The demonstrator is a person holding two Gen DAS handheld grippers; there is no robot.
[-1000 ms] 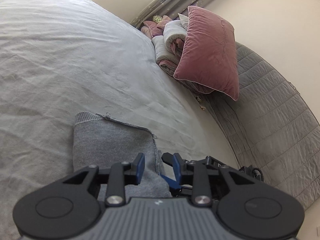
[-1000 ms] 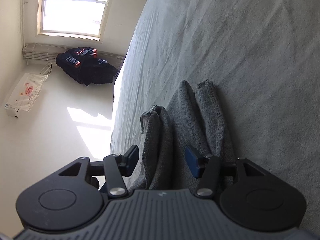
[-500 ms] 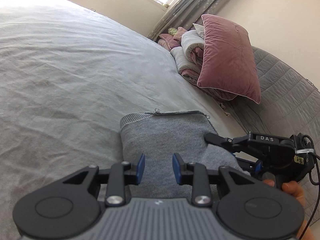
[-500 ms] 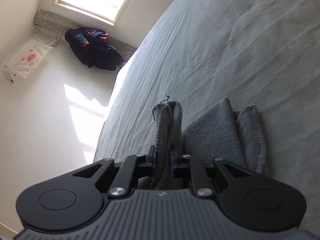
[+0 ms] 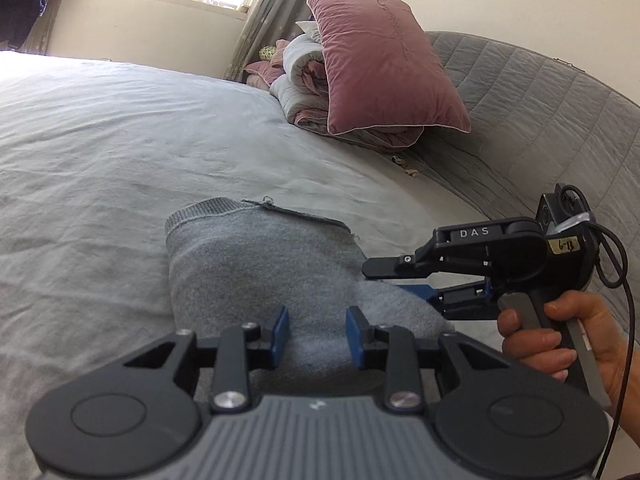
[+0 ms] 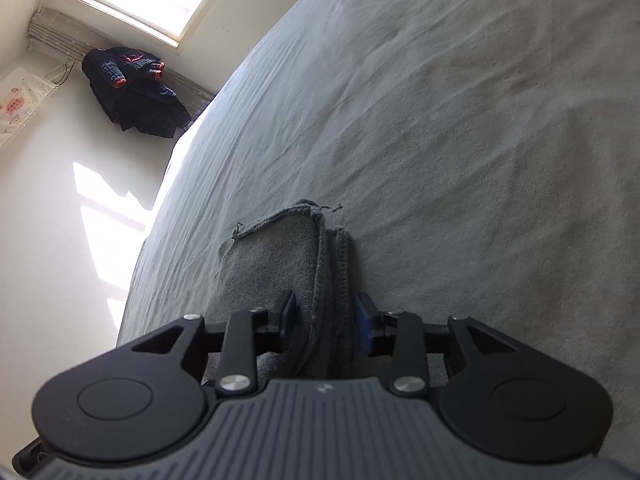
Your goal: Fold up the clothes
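A grey knit garment lies folded in a compact stack on the grey bed sheet. My left gripper hovers at its near end, open, with the rounded fold bulging up between the blue pads. My right gripper, held by a person's hand, reaches in from the right at the garment's side edge. In the right wrist view the layered edge of the garment runs between the right gripper's jaws, which are opening and stand a little off the cloth.
A pink pillow leans on a rolled duvet against the grey quilted headboard. In the right wrist view the bed edge drops to a sunlit floor at left. Dark clothes hang below the window.
My left gripper has swung level and come over the garment's near end. My right gripper closed on an upright fold, laid it onto the stack, and its jaws have now parted.
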